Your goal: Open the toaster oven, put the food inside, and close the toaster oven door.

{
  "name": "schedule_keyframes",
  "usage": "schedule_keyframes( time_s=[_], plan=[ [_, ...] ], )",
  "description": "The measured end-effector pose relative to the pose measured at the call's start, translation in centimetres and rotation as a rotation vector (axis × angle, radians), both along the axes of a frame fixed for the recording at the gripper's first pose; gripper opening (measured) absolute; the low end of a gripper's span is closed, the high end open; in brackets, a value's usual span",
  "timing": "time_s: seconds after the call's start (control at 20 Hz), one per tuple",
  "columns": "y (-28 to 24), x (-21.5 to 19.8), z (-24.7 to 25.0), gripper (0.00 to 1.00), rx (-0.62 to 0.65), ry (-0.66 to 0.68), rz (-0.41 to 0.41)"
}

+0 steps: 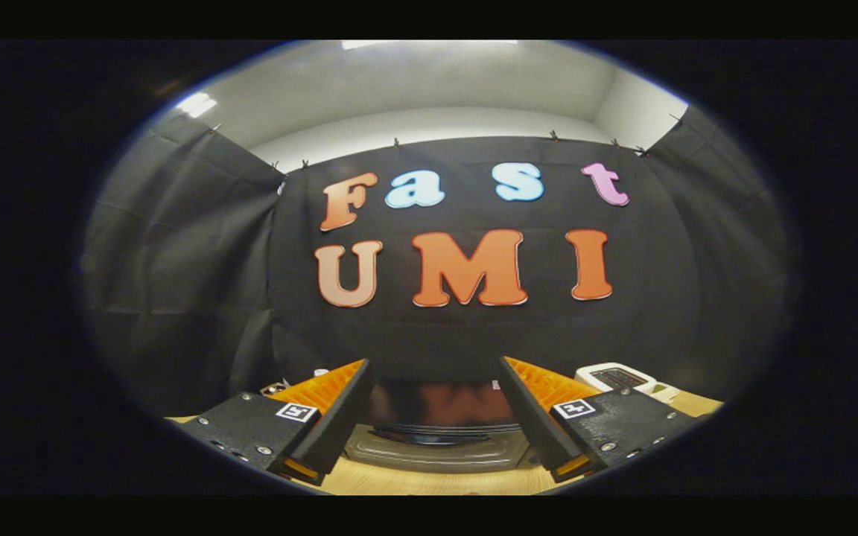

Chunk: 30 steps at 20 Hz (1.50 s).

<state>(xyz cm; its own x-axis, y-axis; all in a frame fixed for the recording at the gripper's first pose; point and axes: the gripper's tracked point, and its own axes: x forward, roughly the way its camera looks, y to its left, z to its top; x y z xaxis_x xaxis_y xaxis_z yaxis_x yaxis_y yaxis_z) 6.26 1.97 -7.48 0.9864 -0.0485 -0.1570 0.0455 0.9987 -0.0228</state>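
- Right now I hold the gripper (pixel 433 372) with its fingers spread wide and nothing between them, so it is ready to reach.
- Low in the frame's centre, between the fingers and just beyond them, sits the toaster oven (pixel 440 432); its dark glass door looks closed to me.
- At lower right, beyond the right finger, a white appliance (pixel 617 378) rests on the wooden table (pixel 429 482).
- Food I cannot make out.

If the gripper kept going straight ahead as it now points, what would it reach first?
Probably the toaster oven just ahead between the open gripper's fingers, likely its dark top or glossy front, though depth is unclear.
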Motion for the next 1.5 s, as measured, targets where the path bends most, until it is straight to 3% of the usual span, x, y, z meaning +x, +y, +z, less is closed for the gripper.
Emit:
schedule_keyframes(
  time_s=[0.3,0.55,0.7,0.95,1.15,1.2,1.5],
  plan=[
    [-0.8,2.3,-6.5,0.99,-0.050,0.146,-0.022],
    [-0.3,3.0,-11.4,1.00,-0.004,0.258,-0.028],
    [-0.6,3.0,-13.2,0.99,0.028,0.298,-0.042],
    [-0.3,2.8,-13.3,0.98,-0.026,0.259,-0.034],
    [0.6,1.3,-13.3,0.86,0.000,0.275,-0.009],
    [0.8,1.0,-13.1,0.79,0.011,0.263,-0.002],
    [1.4,-2.8,-13.2,0.75,-0.017,0.344,0.067]
  ],
)
